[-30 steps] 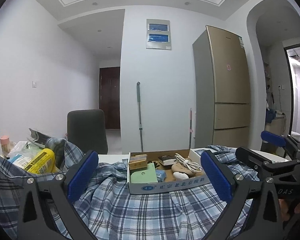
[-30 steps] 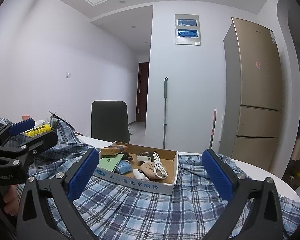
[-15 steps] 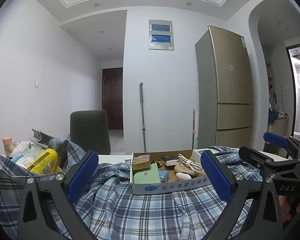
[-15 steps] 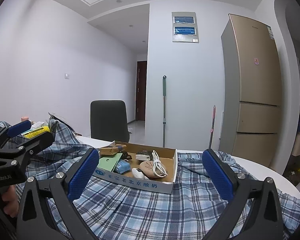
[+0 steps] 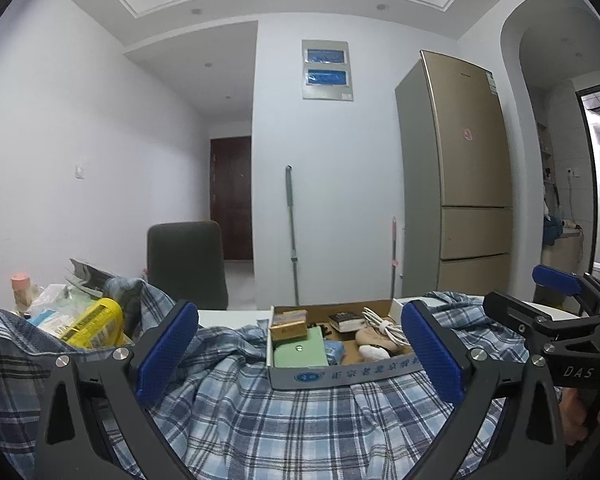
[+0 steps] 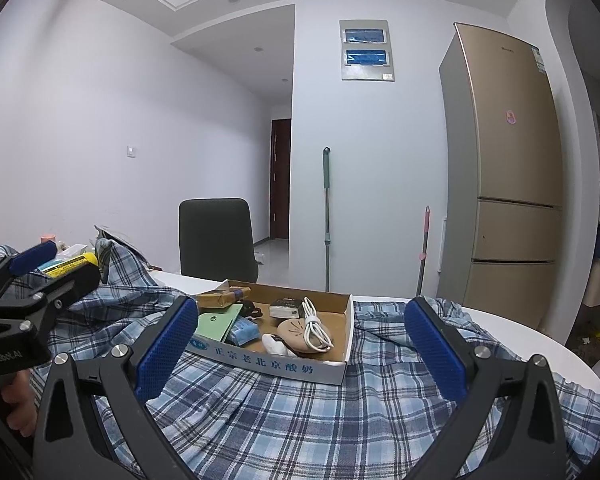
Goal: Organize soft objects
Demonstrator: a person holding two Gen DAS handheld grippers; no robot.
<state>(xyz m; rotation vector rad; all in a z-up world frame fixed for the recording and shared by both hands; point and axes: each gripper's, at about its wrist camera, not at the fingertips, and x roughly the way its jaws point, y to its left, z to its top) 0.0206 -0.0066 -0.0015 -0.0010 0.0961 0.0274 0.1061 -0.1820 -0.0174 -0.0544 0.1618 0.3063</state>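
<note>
Your left gripper [image 5: 300,344] and right gripper [image 6: 302,340] both hover above the shirt [image 6: 300,420], each with its fingers spread wide and nothing between the pads. The shirt, a blue plaid one, lies rumpled across the white table [image 6: 512,332], directly under both tools. A shallow cardboard box [image 6: 268,362] sits on the shirt ahead of you, pinning the cloth; it holds a green card [image 6: 216,326], a white cable [image 6: 314,326], a brown pack [image 5: 288,324] and other small items. At the left, a yellow pouch [image 5: 94,322] and assorted clutter rest against a raised fold of the shirt. Behind the table stand a dark chair [image 6: 216,236], a mop [image 6: 326,208] leaning on the wall, and a gold fridge [image 6: 504,168]. Compared with one second ago, both views sit slightly higher and tilted up, showing more ceiling; the shirt and box have not moved, and the fingers keep the same spread.
</note>
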